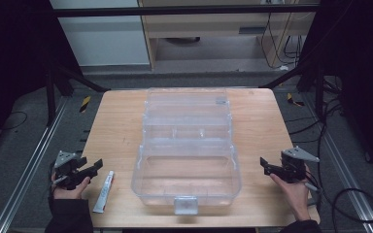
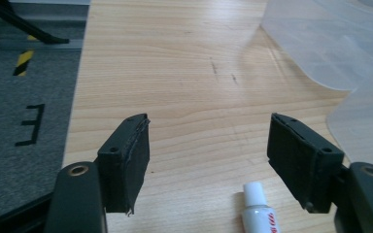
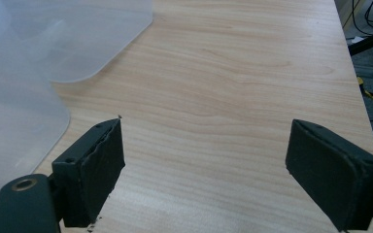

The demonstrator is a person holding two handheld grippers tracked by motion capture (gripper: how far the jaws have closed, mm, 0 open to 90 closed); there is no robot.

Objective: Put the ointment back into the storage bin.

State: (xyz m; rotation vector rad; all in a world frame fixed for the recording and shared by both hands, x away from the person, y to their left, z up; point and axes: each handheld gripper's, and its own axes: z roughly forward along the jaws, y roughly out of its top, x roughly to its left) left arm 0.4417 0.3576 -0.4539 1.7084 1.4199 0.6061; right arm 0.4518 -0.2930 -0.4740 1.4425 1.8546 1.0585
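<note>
Fingers [image 2: 126, 160] of left gripper [image 1: 85, 169] spread beside white tube [image 1: 104, 192], right gripper [image 1: 272, 167] fingers [image 3: 94, 167] spread, clear plastic box [image 1: 187, 160] between them on wooden table [image 1: 116, 126]

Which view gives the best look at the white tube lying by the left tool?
The high view: the white tube shows whole, lying on the table between the left tool and the clear box. The left gripper view catches its cap end.

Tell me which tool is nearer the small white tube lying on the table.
Left. The left tool hovers just beside the white tube, whose cap lies between its open jaws in the left gripper view. The right tool is far off, across the clear plastic box.
</note>
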